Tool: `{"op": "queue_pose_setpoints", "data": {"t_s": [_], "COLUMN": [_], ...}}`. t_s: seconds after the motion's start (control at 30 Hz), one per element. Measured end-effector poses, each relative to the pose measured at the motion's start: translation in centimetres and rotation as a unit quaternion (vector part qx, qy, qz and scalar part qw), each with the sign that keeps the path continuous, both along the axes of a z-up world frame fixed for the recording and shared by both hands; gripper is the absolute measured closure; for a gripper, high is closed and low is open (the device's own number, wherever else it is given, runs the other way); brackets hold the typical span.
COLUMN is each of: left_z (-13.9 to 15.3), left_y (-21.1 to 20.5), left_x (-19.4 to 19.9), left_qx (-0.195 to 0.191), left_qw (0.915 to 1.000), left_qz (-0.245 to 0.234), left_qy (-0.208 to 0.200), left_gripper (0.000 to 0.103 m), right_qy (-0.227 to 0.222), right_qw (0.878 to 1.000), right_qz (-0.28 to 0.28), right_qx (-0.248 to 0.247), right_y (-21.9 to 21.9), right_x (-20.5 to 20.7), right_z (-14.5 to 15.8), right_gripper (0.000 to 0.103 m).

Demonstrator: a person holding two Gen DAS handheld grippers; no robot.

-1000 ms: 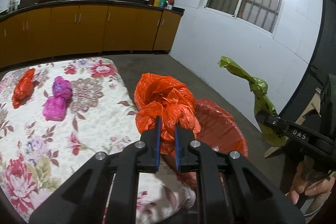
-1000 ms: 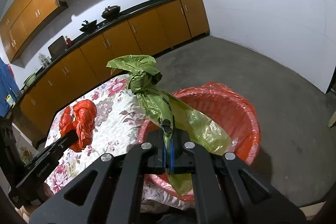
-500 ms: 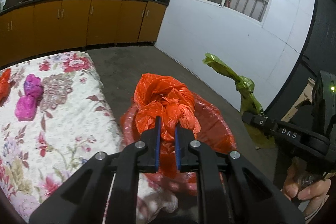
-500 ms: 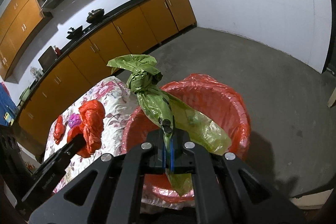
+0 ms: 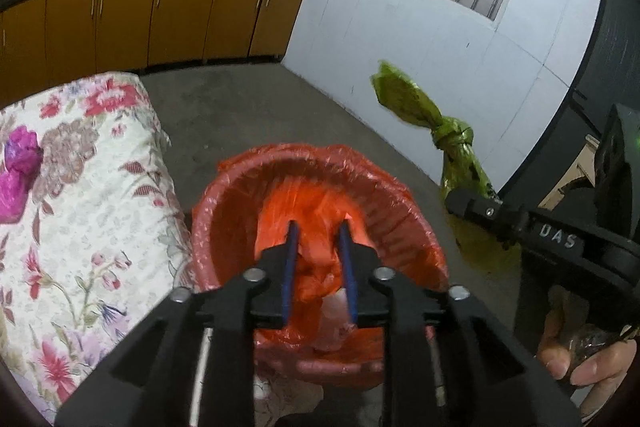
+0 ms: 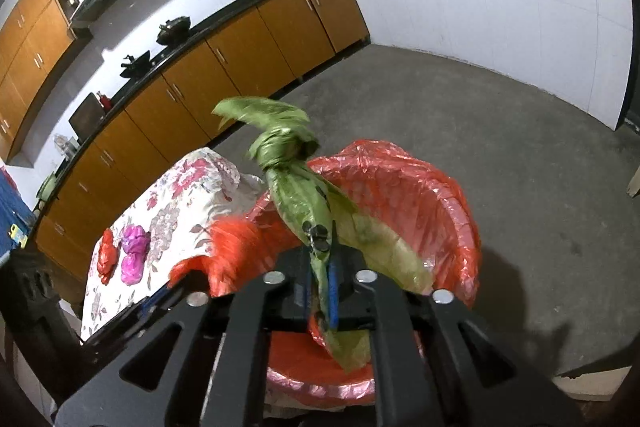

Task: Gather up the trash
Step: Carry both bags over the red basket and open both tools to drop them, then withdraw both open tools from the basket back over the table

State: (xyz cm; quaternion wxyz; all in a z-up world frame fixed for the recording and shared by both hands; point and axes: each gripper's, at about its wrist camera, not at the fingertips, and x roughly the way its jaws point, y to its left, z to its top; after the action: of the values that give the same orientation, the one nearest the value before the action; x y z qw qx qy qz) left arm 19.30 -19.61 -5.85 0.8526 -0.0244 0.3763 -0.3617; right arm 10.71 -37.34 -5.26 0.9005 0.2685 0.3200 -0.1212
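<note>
A red-lined trash bin (image 5: pixel 404 195) stands on the floor beside the flowered table. My left gripper (image 5: pixel 318 231) is open right above the bin, and an orange bag (image 5: pixel 308 223) lies loose below its fingers inside the bin. From the right wrist the orange bag (image 6: pixel 224 251) shows blurred at the bin's (image 6: pixel 452 195) left rim. My right gripper (image 6: pixel 320 263) is shut on a knotted green bag (image 6: pixel 296 187) and holds it over the bin. The green bag (image 5: pixel 444 139) also shows in the left wrist view, to the right of the bin.
The flowered table (image 5: pixel 88 211) carries two magenta bags (image 6: pixel 134 251) and a red bag (image 6: pixel 107 255). Wooden cabinets (image 5: pixel 160 19) line the far wall. Grey concrete floor (image 6: pixel 500 115) lies around the bin. White walls stand on the right.
My left gripper moved over the bin, opened and let go of the orange bag, which dropped into the bin. My right gripper stays shut on the green bag and has moved closer over the bin.
</note>
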Motion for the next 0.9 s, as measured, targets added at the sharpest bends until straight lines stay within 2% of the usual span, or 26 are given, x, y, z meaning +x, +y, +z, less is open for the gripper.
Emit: {"op": "queue_pose_setpoints", "data": {"t_s": [0.03, 0.13, 0.27, 0.5, 0.57, 0.67, 0.83, 0.9], "left_z": [-0.3, -1.2, -1.5, -0.6, -0.1, 0.4, 1.2, 1.4], "left_y": [0.1, 0.7, 2.4, 7.6, 9.6, 12.6, 18.3, 20.9], "left_x": [0.1, 0.6, 0.8, 1.0, 1.2, 1.7, 2.8, 3.2], "left_qx": [0.001, 0.008, 0.015, 0.035, 0.045, 0.054, 0.062, 0.069], "left_qw": [1.0, 0.9997, 0.9992, 0.9932, 0.9893, 0.983, 0.9692, 0.9618], "left_qz": [0.002, 0.013, 0.036, 0.106, 0.131, 0.166, 0.229, 0.255], "left_qy": [0.004, 0.016, 0.01, -0.033, -0.046, -0.056, -0.066, -0.071], "left_gripper": [0.074, 0.07, 0.067, 0.049, 0.046, 0.044, 0.041, 0.041], "right_qy": [0.001, 0.006, 0.01, -0.002, -0.007, -0.017, -0.022, -0.025], "right_qw": [1.0, 1.0, 1.0, 0.999, 0.997, 0.994, 0.985, 0.981], "right_qz": [0.0, 0.0, -0.001, 0.037, 0.062, 0.1, 0.163, 0.182], "right_qx": [0.001, 0.003, 0.0, -0.03, -0.041, -0.05, -0.056, -0.061], "right_y": [-0.1, 0.0, -0.1, 2.5, 4.2, 7.1, 12.3, 14.2], "right_x": [0.0, -0.2, -0.3, 0.9, 1.6, 3.0, 5.5, 6.3], "right_z": [-0.2, -0.7, -0.8, 0.9, 1.4, 2.0, 2.6, 2.9], "right_gripper": [0.073, 0.06, 0.06, 0.06, 0.06, 0.054, 0.052, 0.044]}}
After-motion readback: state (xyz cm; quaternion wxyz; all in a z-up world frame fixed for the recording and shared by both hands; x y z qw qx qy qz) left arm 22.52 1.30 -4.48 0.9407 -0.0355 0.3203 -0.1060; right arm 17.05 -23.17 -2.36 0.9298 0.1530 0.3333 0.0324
